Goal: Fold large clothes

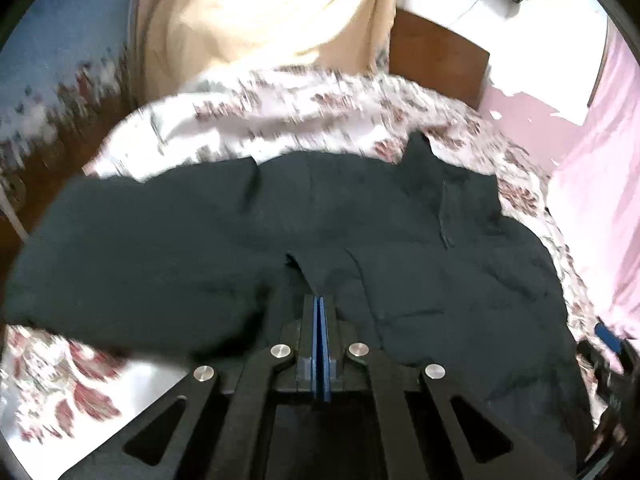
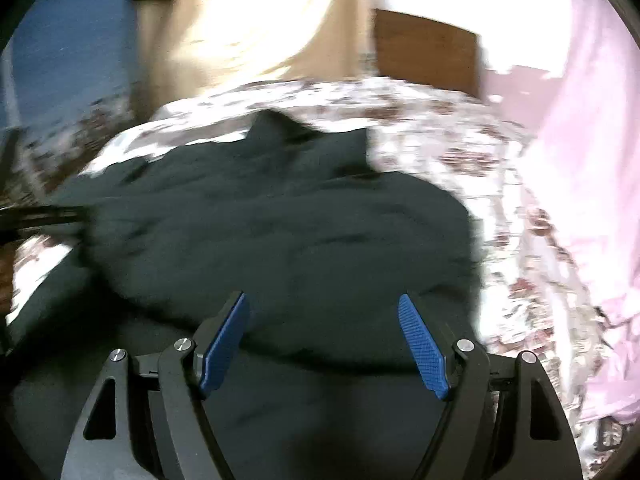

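A large dark garment (image 1: 280, 220) lies crumpled across a bed with a floral sheet (image 1: 320, 108). My left gripper (image 1: 319, 300) is low over its middle. The blue pads are pressed together, and a raised crease of the dark cloth runs into their tips. In the right wrist view the same garment (image 2: 280, 232) fills the centre. My right gripper (image 2: 324, 308) hovers over its near part, the blue pads (image 2: 420, 344) wide apart with nothing pinched between them. Both views are motion-blurred.
The floral sheet (image 2: 500, 208) shows beyond and to the right of the garment. A brown wooden board (image 1: 436, 52) stands behind the bed, next to a beige curtain (image 1: 260, 12). Pink fabric (image 2: 580, 160) hangs on the right and a blue wall (image 1: 60, 40) is at left.
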The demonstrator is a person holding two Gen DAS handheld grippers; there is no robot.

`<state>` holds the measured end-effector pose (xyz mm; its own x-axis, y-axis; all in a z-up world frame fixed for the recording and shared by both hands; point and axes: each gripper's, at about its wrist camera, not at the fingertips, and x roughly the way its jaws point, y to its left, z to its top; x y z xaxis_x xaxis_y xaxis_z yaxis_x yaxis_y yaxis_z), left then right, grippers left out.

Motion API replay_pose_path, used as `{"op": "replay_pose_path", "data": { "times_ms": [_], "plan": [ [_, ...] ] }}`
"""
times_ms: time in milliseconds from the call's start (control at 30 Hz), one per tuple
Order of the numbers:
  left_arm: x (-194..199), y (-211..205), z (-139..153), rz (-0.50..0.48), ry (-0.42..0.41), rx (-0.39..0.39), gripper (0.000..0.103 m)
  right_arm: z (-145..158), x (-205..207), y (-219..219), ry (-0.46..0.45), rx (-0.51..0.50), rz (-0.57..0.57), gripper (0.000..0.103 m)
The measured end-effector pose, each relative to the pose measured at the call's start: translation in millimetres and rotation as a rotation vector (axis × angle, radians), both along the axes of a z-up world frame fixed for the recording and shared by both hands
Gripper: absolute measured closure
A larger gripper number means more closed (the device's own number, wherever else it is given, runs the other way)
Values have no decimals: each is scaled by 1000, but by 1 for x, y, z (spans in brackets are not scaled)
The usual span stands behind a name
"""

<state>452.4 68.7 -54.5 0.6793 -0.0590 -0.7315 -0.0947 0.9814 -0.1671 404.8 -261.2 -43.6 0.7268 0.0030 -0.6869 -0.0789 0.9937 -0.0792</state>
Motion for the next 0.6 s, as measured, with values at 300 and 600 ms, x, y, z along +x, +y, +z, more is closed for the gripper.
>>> {"op": "replay_pose_path", "data": {
  "times_ms": [300, 600],
  "plan": [
    [25, 1, -57, -7, 144, 117, 100, -80, 91, -73, 224, 179, -200, 30],
    [20, -2, -60, -3, 119, 123, 100, -96, 97, -61, 187, 121, -192, 25]
  ]
}}
